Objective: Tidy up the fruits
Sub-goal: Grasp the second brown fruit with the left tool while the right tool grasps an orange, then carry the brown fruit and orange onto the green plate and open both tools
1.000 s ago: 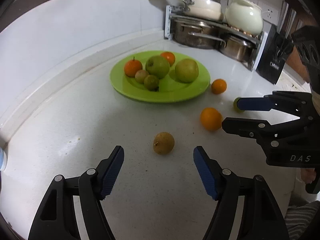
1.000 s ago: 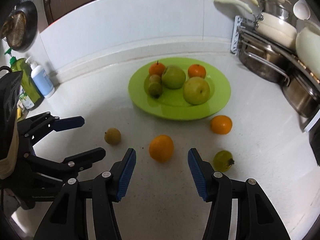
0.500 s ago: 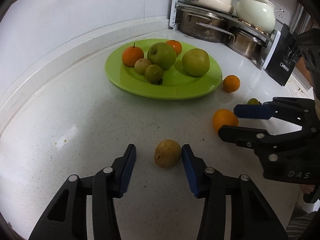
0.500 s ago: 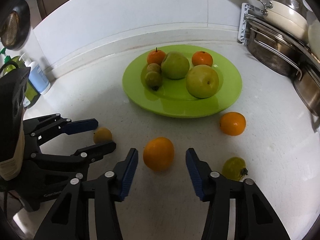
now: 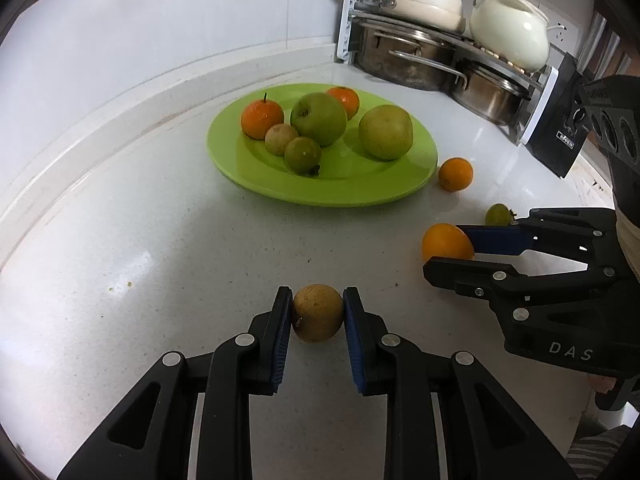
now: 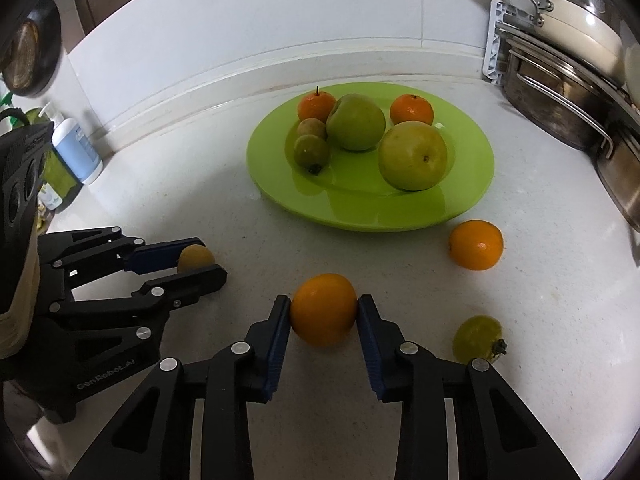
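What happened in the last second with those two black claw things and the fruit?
Both tools moved forward and closed. The left tool now grips the small brownish fruit; the right tool grips the big orange. A second ago both were open and short of their fruit. The green plate with its six fruits, the loose small orange and the small green fruit stayed put.

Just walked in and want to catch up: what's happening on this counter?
A person is sorting fruit with two handheld grippers. The left gripper is shut on a brown fruit, and the right gripper is shut on an orange; both fruits sit on the counter. Six fruits lie on the green plate. A small orange and a green fruit remain loose.
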Motion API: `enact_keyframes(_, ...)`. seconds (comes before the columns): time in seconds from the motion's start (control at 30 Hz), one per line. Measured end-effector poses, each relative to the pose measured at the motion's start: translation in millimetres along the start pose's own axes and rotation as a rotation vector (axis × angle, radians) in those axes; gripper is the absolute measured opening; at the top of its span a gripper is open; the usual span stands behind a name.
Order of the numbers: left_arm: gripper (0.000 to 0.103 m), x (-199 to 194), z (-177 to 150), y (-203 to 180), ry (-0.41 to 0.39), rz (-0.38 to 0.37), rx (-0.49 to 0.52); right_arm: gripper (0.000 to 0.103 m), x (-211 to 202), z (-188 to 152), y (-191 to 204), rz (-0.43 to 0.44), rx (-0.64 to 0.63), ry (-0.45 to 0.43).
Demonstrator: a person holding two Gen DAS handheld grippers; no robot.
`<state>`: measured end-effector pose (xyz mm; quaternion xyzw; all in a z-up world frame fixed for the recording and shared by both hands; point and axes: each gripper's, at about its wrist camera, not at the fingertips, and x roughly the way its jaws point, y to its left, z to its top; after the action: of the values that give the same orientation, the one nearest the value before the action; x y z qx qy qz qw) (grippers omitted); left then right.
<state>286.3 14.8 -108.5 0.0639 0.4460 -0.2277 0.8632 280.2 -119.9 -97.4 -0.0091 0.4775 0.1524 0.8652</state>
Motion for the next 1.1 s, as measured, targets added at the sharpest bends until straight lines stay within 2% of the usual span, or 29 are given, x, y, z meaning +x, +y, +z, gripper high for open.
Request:
enact_keyframes(0.23, 0.026, -20, 2, -4, -0.038, 0.005, -0.013, 0.035, -17, 0, 2, 0.002, 0.004, -0.032)
enact_keyframes(0.77, 0.026, -70, 8, -32, -0.144, 0.015, -0.001, 0.035, -84, -1, 2, -0.014, -0.016, -0.175)
enact_keyframes(1.1, 0.026, -89, 25, -44, -0.211, 0.041, 0.012, 0.035, -106, 11, -2, -0.028, -0.029, -0.242)
